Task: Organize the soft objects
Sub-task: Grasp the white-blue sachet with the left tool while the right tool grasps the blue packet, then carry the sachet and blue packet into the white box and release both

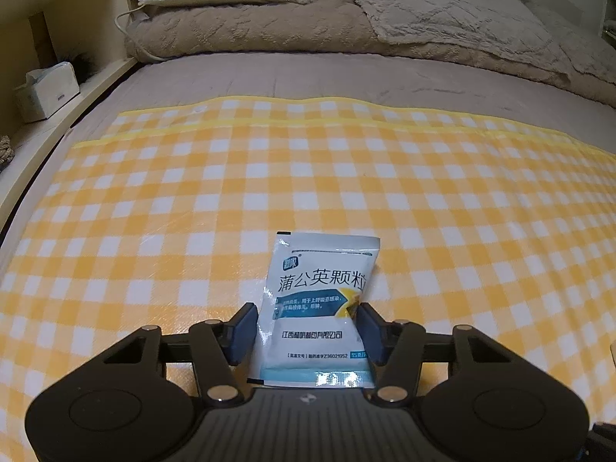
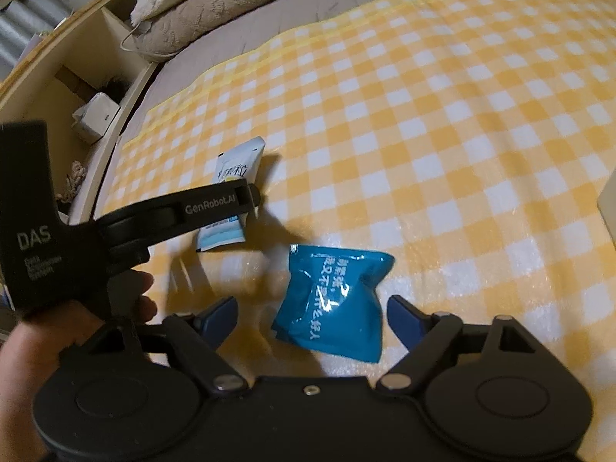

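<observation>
The white medicine sachet (image 1: 317,304) carries blue Chinese lettering and a glossy sealed lower edge. It lies on the yellow-checked cloth (image 1: 462,211), and the left gripper (image 1: 308,331) is closed on its sides, both blue pads touching it. The teal packet (image 2: 333,300) is crumpled and shiny, with white lettering; it lies on the cloth between the spread fingers of the right gripper (image 2: 312,317), untouched. A tissue box (image 1: 46,90) stands in the bedside shelf.
</observation>
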{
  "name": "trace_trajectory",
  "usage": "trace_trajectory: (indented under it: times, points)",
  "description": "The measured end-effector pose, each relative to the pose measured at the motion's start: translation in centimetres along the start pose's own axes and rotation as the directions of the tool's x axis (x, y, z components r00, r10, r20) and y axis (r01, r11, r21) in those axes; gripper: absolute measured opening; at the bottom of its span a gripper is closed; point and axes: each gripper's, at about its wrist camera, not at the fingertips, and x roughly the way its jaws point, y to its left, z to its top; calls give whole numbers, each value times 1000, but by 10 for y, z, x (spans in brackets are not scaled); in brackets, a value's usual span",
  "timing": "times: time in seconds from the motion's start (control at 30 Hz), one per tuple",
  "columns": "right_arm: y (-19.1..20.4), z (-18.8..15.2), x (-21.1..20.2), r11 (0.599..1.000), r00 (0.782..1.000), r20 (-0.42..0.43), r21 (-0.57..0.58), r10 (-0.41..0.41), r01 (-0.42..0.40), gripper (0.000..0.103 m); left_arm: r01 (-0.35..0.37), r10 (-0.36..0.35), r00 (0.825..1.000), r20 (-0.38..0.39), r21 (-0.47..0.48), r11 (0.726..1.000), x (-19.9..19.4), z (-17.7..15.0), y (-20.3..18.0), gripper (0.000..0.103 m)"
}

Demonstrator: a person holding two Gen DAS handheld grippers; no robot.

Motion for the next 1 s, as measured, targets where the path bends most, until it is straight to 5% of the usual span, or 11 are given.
trace_trajectory:
  times: [0.13, 0.3, 0.43, 1.0]
  points:
    - [10, 1, 7, 995, 998, 38, -84, -46, 49, 59, -5, 5, 1000, 8, -13, 1000, -4, -2, -2, 53]
    - [15, -2, 8, 957, 996, 56, -277, -72, 85, 51, -9, 9, 1000, 19, -20, 1000, -11, -3, 0, 49]
    - [13, -1, 1, 945, 997, 55, -320, -49, 64, 41, -13, 15, 999, 35, -48, 999, -24, -3, 2, 39]
    - [-10, -12, -80, 913, 992, 123, -401, -27, 75, 39, 16, -12, 994, 111, -34, 999, -100, -15, -13, 38]
